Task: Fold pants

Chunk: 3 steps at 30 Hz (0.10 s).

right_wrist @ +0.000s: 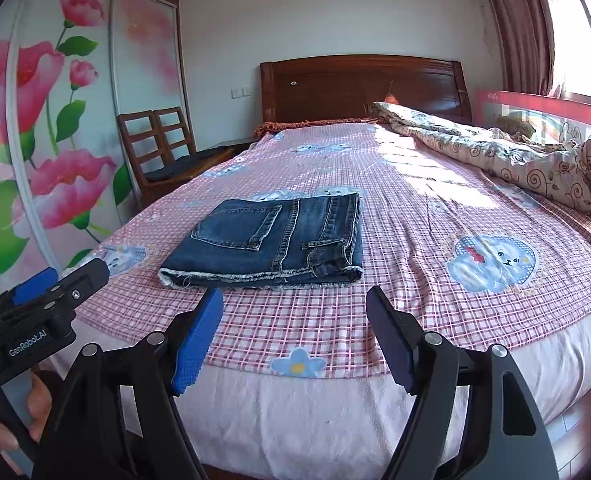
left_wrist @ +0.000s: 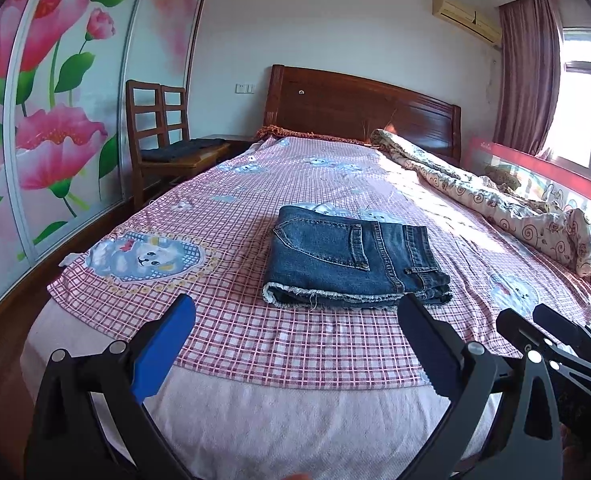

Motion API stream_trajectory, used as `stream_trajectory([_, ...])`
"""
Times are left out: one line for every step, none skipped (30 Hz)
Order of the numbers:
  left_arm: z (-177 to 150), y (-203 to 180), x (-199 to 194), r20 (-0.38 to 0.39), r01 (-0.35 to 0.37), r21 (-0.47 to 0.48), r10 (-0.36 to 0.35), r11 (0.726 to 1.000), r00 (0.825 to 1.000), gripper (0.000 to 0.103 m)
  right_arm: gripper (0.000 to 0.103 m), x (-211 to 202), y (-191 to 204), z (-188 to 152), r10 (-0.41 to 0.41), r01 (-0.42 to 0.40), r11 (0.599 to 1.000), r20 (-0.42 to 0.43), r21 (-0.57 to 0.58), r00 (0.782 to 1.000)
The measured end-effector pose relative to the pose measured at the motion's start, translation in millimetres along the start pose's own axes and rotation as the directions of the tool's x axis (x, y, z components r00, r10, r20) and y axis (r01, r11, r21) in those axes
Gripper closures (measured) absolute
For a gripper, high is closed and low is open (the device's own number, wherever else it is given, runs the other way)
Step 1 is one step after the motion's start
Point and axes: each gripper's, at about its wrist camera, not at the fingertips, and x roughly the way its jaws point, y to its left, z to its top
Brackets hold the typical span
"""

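Note:
Blue denim pants lie folded into a compact rectangle on the pink checked bed sheet, back pocket up, frayed hem toward me. They also show in the right wrist view. My left gripper is open and empty, held above the bed's near edge, just short of the pants. My right gripper is open and empty, also just short of the pants. The right gripper shows at the right of the left wrist view; the left gripper shows at the left of the right wrist view.
A rumpled floral quilt lies along the bed's right side by a red rail. A wooden headboard stands at the far end. Wooden chairs and a flowered wardrobe are on the left.

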Motion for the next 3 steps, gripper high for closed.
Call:
stream_trajectory([-1.0, 1.7, 1.5, -0.011, 0.003, -0.012, -0.003, 1.000, 1.000, 0.002, 0.030, 0.0, -0.2, -0.2, 0.000, 0.000, 1.000, 0.001, 0.000, 1.000])
stream_trajectory([-1.7, 3.0, 3.0, -0.019, 0.009, -0.020, -0.009, 1.000, 1.000, 0.002, 0.030, 0.0, -0.3, -0.2, 0.000, 0.000, 1.000, 0.001, 0.001, 1.000])
stream_trajectory([-2.5, 3.4, 4.1, -0.024, 0.009, -0.020, -0.010, 1.000, 1.000, 0.002, 0.030, 0.1, -0.3, -0.3, 0.001, -0.001, 1.000, 0.000, 0.001, 1.000])
